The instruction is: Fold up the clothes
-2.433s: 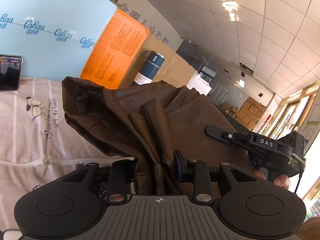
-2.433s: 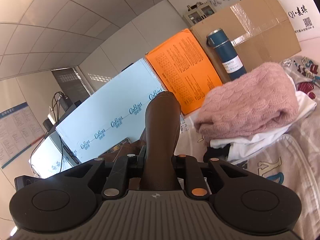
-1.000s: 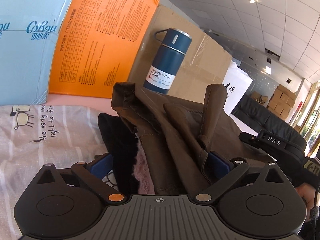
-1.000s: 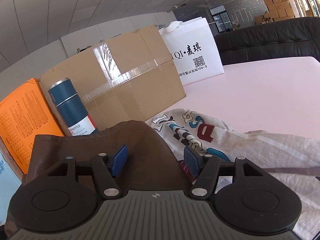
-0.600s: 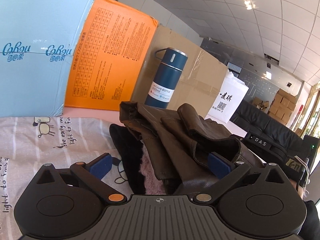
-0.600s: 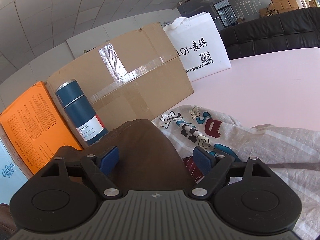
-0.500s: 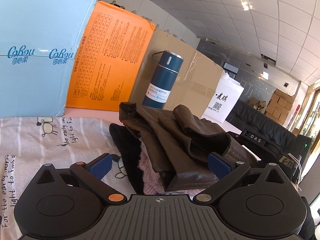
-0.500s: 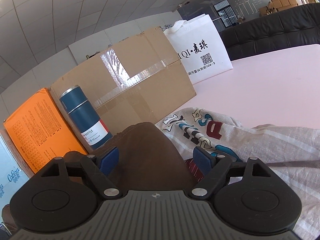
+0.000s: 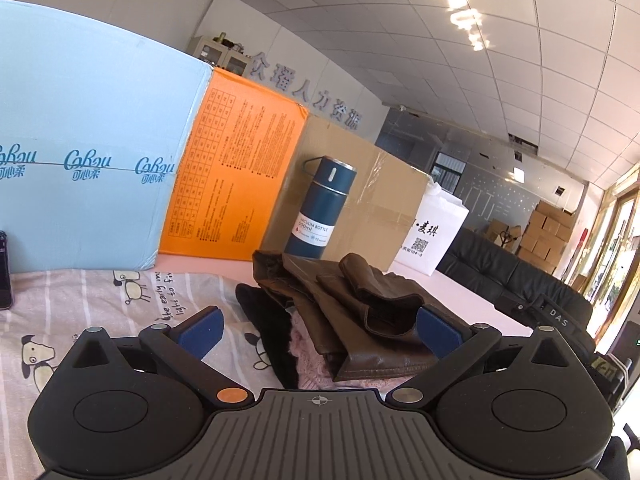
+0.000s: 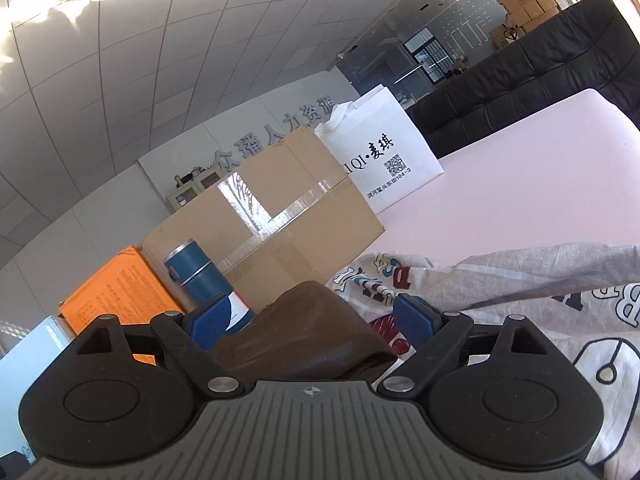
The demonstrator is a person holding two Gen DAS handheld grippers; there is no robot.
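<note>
A folded brown leather garment [image 9: 352, 312] lies on top of a stack with a pink knit [image 9: 308, 364] and a black garment [image 9: 264, 320] under it. My left gripper [image 9: 318, 330] is open, its blue pads either side of the stack, not gripping. In the right wrist view the same brown garment [image 10: 304, 332] lies between the open jaws of my right gripper [image 10: 312, 322], which holds nothing. The right gripper's black body [image 9: 556, 316] shows at the right of the left wrist view.
A printed bedsheet [image 9: 100, 300] covers the pink table [image 10: 520, 184]. Behind the stack stand a blue box [image 9: 88, 184], an orange box [image 9: 236, 184], a blue vacuum bottle [image 9: 320, 208], a cardboard box [image 10: 276, 224] and a white bag [image 10: 380, 164]. A phone [image 9: 3, 272] lies at the far left.
Both grippers opened and let go of the brown garment, which now rests folded on the stack. Both have since drawn back a little from it.
</note>
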